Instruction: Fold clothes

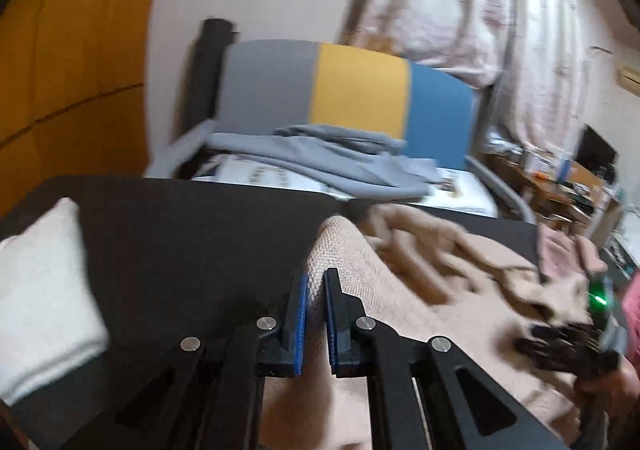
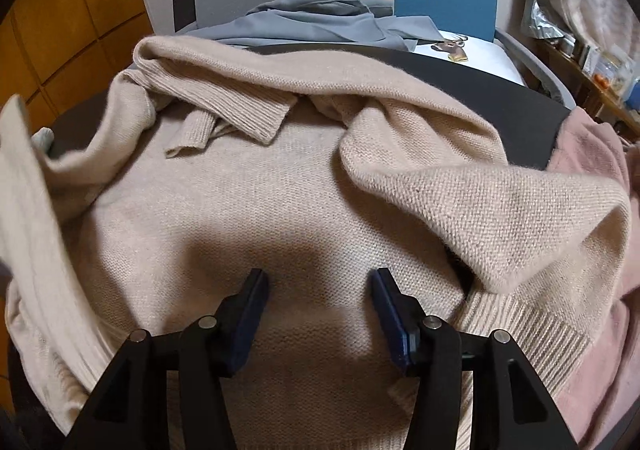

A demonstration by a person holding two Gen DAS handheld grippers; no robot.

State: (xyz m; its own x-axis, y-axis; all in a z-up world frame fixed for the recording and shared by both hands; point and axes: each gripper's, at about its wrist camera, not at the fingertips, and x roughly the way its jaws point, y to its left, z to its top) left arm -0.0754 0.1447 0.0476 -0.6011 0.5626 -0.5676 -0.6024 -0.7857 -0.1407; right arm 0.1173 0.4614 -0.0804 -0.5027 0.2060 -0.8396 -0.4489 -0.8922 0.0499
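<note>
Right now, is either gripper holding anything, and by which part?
The left gripper pinches a raised fold of the beige sweater at its left side. The right gripper is open, holding nothing.

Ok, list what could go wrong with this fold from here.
1. The left gripper looks pinched on an edge of the beige sweater right at its pad tips; a pull could slip it free.
2. The right gripper hangs open over the sweater; closing there may grab several layers.
3. A sleeve lies bunched across the body and could get folded in crooked.
4. The pink garment beside it might get dragged along.
</note>
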